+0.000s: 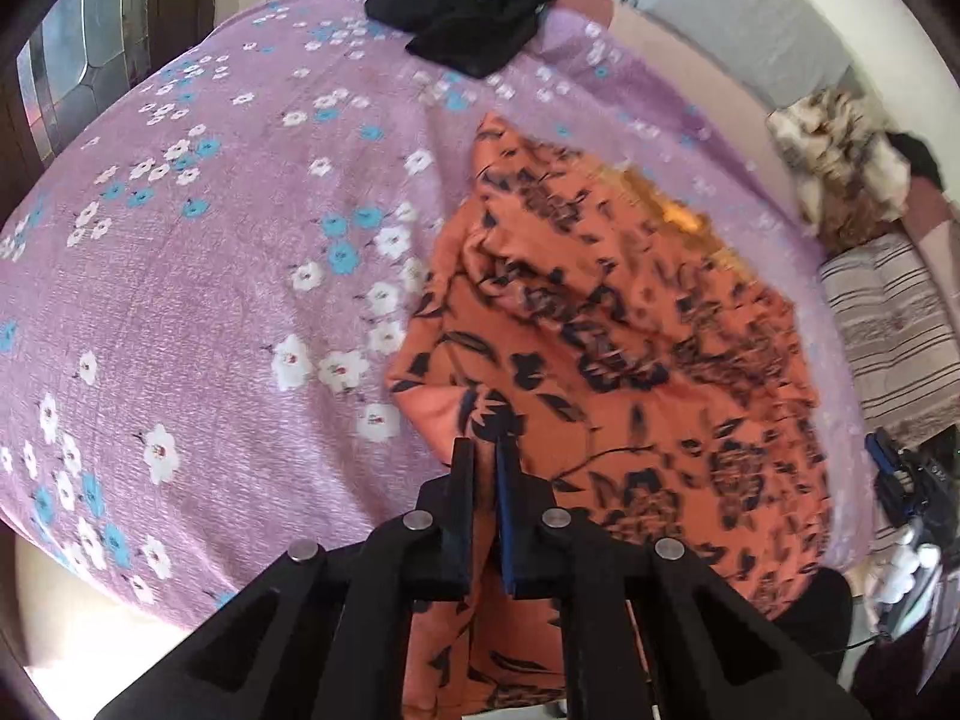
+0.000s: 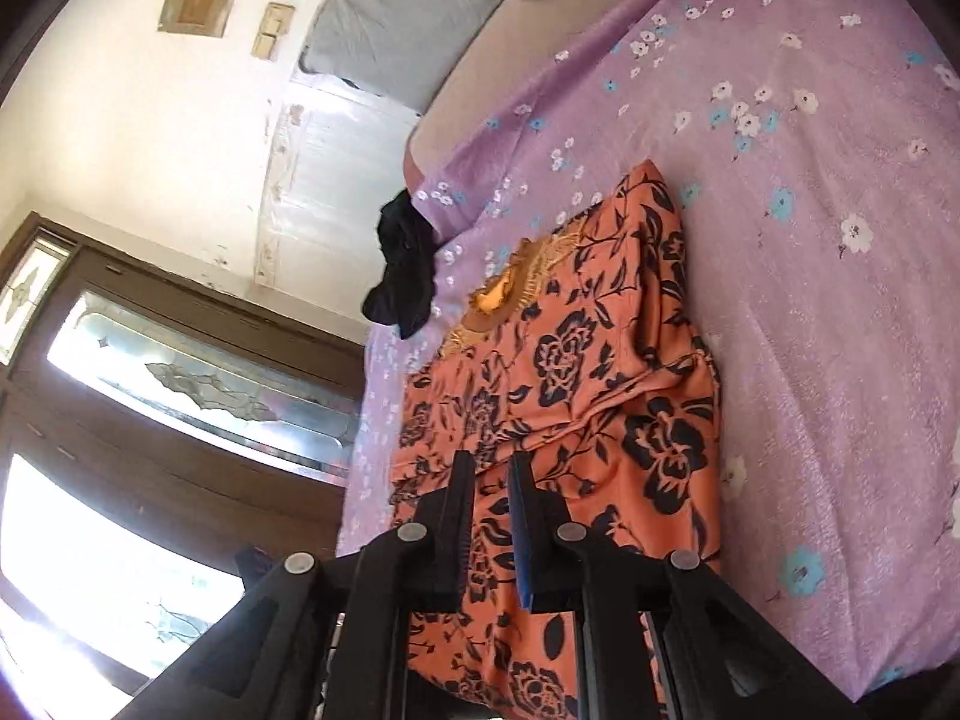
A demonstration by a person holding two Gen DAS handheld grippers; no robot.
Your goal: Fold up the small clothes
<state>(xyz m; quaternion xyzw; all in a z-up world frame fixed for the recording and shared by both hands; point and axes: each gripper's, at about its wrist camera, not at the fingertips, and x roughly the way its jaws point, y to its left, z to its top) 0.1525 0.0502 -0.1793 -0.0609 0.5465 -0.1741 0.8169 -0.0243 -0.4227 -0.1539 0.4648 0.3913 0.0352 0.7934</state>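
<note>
An orange garment with dark flowers (image 1: 600, 348) lies on the purple flowered bedsheet (image 1: 210, 276); its gold-trimmed neckline (image 1: 684, 216) faces the far side. My left gripper (image 1: 485, 450) is shut on a fold of the garment's near edge, and cloth hangs below it. In the right wrist view the same orange garment (image 2: 576, 372) lies partly folded, neckline (image 2: 504, 294) at its far end. My right gripper (image 2: 492, 468) is nearly closed with the garment's near edge pinched between its jaws.
A black garment (image 1: 468, 12) lies at the bed's far edge, also in the right wrist view (image 2: 402, 264). Pillows and a patterned blanket (image 1: 840, 162) sit at the right. A striped cloth (image 1: 894, 324) lies nearby. A dark wooden door with glass (image 2: 180, 384) stands beside the bed.
</note>
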